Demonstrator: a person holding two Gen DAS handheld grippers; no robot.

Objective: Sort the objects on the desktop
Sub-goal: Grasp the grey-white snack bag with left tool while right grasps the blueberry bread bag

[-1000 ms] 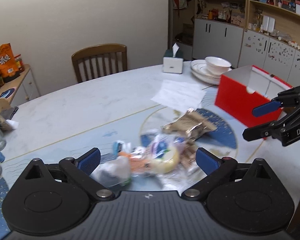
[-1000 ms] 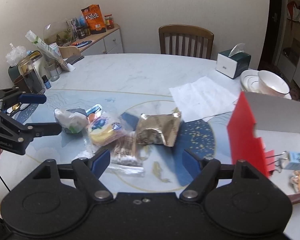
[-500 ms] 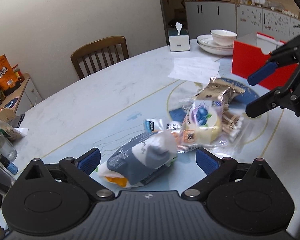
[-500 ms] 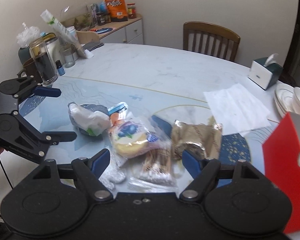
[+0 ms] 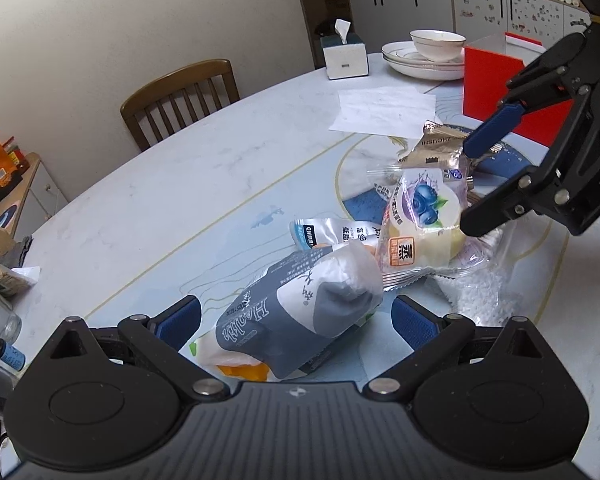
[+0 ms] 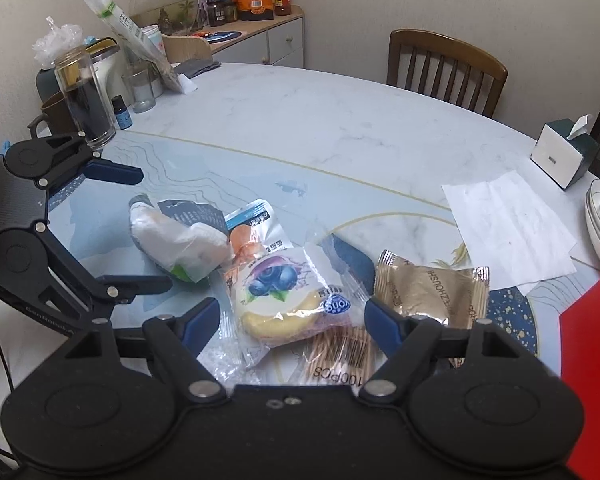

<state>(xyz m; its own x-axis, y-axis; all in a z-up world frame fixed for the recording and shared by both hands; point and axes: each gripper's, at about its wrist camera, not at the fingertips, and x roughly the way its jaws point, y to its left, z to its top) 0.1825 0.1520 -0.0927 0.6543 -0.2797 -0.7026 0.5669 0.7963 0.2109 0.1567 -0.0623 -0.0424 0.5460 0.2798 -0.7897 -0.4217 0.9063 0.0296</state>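
A heap of snack packets lies on the round marble table (image 5: 160, 200). A grey and white bag (image 5: 304, 312) lies between the open fingers of my left gripper (image 5: 296, 320); it also shows in the right wrist view (image 6: 180, 240). A blueberry bun packet (image 6: 288, 296) lies between the open fingers of my right gripper (image 6: 292, 320), and shows in the left wrist view (image 5: 424, 224). Beside it lie a gold foil packet (image 6: 428, 288), a toothpick bag (image 6: 340, 356) and an orange and blue pouch (image 6: 256, 232). In the left wrist view my right gripper (image 5: 472, 188) hovers at the bun packet.
A red box (image 5: 500, 84) stands at the table's far right, with stacked plates and a bowl (image 5: 428, 56), a tissue box (image 5: 344, 56) and a sheet of paper (image 5: 384, 110) behind. Jars, a glass (image 6: 84, 96) and small bottles crowd the left edge. A wooden chair (image 6: 444, 68) stands beyond.
Both grippers have moved down and closer to the heap. The grey and white bag now lies between my left fingers and the bun packet between my right fingers. Both stay open.
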